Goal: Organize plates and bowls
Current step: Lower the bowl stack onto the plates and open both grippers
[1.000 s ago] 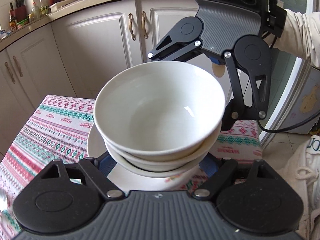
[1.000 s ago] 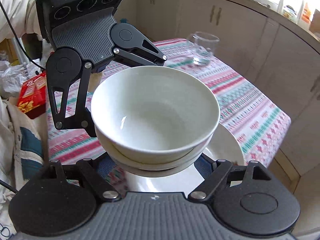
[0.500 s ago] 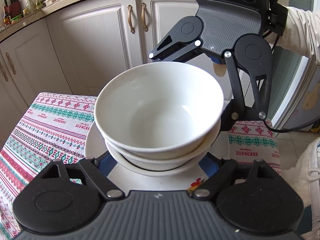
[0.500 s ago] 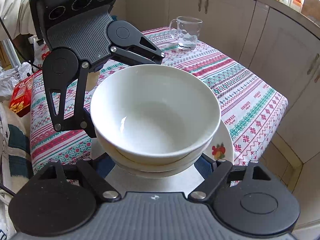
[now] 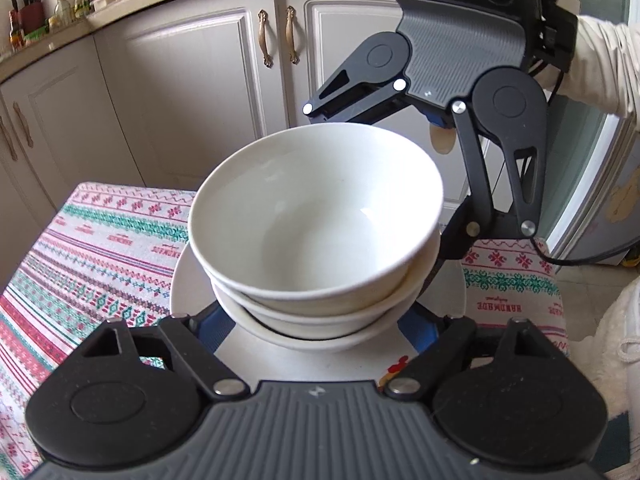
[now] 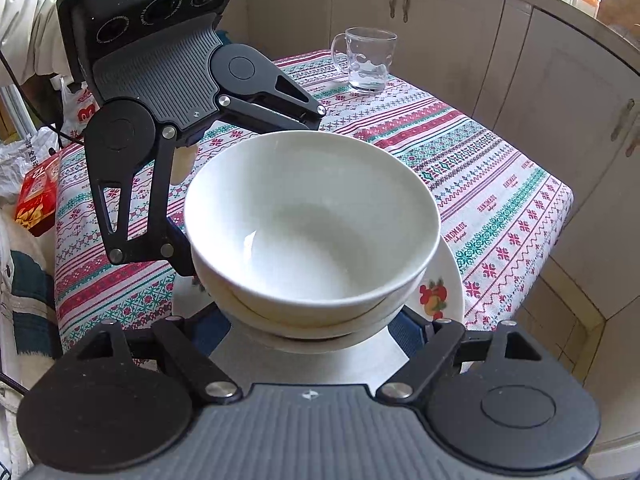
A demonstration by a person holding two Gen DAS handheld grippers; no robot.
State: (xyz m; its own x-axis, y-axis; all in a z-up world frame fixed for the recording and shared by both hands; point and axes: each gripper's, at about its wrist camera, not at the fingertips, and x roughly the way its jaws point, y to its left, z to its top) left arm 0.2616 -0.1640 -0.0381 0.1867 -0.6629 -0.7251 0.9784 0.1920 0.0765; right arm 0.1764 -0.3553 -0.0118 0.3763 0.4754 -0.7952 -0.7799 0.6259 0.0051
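Note:
A stack of three nested white bowls [image 5: 316, 216] [image 6: 312, 220] sits over a white plate [image 5: 182, 280] [image 6: 450, 292] with a fruit print, on the patterned tablecloth. My left gripper [image 5: 314, 324] reaches in from one side. Its blue fingers [image 5: 216, 330] flank the bottom bowl and lie against its sides, and the jaws are opening slightly. My right gripper [image 6: 312, 328] faces it from the opposite side, its fingers [image 6: 408, 330] likewise against the bottom bowl. The pad tips are hidden under the bowl rims.
A clear glass mug [image 6: 366, 60] stands at the far end of the table [image 6: 500, 184]. White cabinets [image 5: 200, 80] run behind the table. A red packet [image 6: 34, 204] and bags lie off its edge. A person's sleeve [image 5: 600, 68] is behind the right gripper.
Both grippers and the bowl stack moved together a little across and down toward the plate, then held still. The fingers' hold on the bottom bowl looks the same.

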